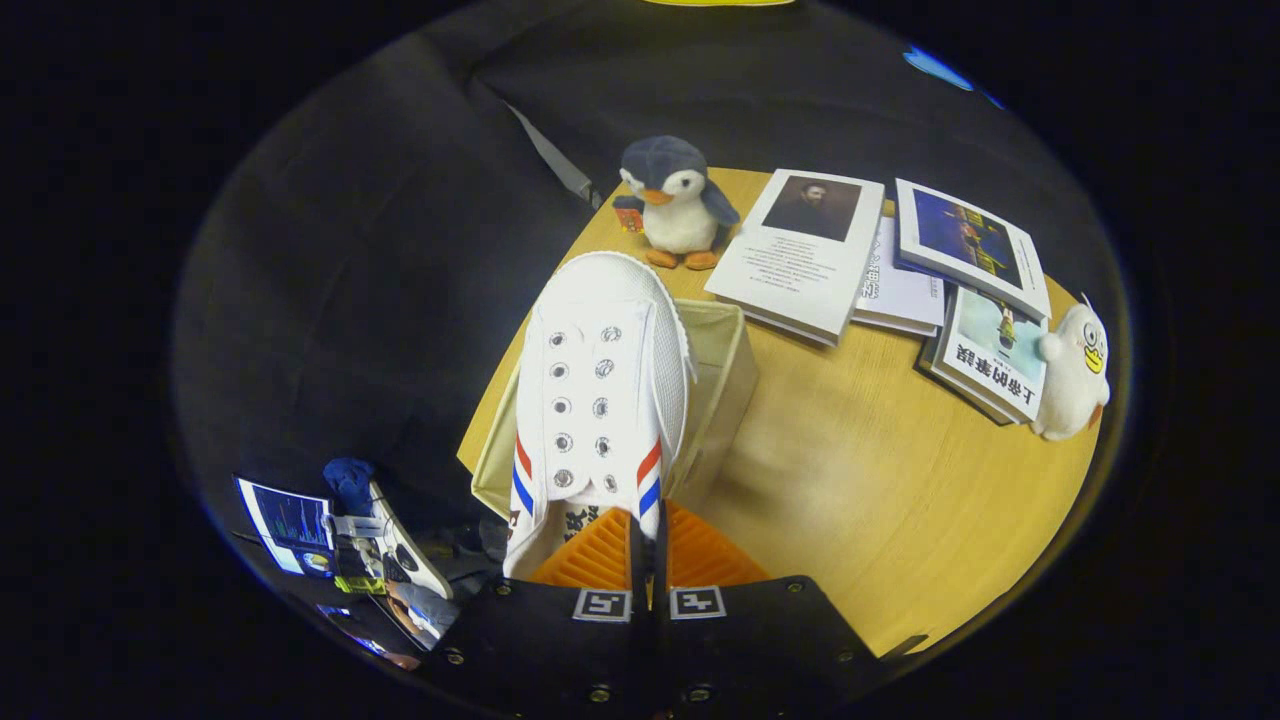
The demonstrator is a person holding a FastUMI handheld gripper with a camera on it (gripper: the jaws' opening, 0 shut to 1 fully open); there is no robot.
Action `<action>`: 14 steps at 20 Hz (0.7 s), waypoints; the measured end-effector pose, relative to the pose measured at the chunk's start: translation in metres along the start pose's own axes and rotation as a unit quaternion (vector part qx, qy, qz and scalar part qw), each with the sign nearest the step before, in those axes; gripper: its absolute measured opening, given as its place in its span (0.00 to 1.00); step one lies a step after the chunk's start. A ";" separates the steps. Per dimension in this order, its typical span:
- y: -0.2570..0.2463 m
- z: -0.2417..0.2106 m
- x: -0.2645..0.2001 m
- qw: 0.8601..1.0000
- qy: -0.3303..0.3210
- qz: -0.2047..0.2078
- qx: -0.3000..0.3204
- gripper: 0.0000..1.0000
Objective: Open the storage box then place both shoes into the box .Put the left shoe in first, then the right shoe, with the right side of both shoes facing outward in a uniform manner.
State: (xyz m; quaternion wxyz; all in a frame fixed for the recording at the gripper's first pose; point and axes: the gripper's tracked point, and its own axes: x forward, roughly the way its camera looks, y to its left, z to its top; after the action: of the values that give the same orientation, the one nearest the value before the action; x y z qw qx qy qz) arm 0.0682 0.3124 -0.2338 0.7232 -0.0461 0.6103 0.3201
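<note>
A white canvas shoe [600, 390] with red and blue side stripes and no laces hangs in front of me, toe pointing away, held up over the open beige fabric storage box [722, 375]. My gripper [647, 540] is shut on the shoe's heel end, its two fingers pressed close together on the tongue or collar. The box stands on the round wooden table [880, 470], mostly hidden behind the shoe; only its right wall and a strip of its left rim show. A second white shoe [405, 545] lies low down to the left, off the table.
A penguin plush [675, 200] sits beyond the box at the table's far edge. Several books [810, 250] lie spread to the right, with a white duck plush [1075, 370] at the right rim. A lit screen [290, 525] stands low at the left.
</note>
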 end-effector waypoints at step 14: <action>0.020 0.044 0.008 0.998 -0.062 -0.019 -0.028 0.80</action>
State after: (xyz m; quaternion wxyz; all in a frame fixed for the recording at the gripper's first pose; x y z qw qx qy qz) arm 0.0951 0.3517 -0.2235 0.7640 -0.0582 0.5543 0.3251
